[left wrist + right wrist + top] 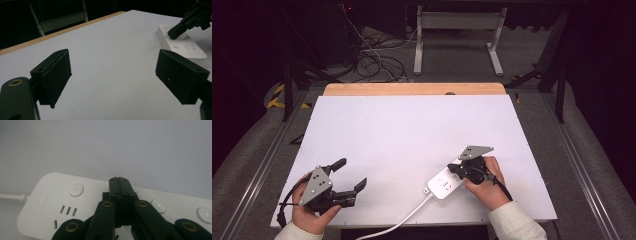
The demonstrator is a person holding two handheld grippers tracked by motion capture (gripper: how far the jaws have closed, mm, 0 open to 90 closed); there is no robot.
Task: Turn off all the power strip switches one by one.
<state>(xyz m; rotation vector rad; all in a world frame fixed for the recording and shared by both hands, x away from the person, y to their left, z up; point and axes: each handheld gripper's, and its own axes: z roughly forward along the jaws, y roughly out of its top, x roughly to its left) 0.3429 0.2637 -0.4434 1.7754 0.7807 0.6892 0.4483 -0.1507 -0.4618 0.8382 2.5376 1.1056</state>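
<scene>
A white power strip [445, 182] lies on the white table [412, 135] at the front right, its white cable [397, 223] running off the front edge. My right gripper [460, 170] is shut, and its joined tips rest on top of the strip [50, 202] between two round buttons [75, 189]. The same shut tips [173, 33] touch the strip [183, 46] in the left gripper view. My left gripper [350, 174] is held over the table's front left corner, open wide, with nothing between its pads [53, 76].
A wooden board edge [412, 89] runs along the table's far side. Beyond it stand a white desk frame [457, 30] and loose cables on the floor [372, 55]. Metal rails [272, 150] flank the table.
</scene>
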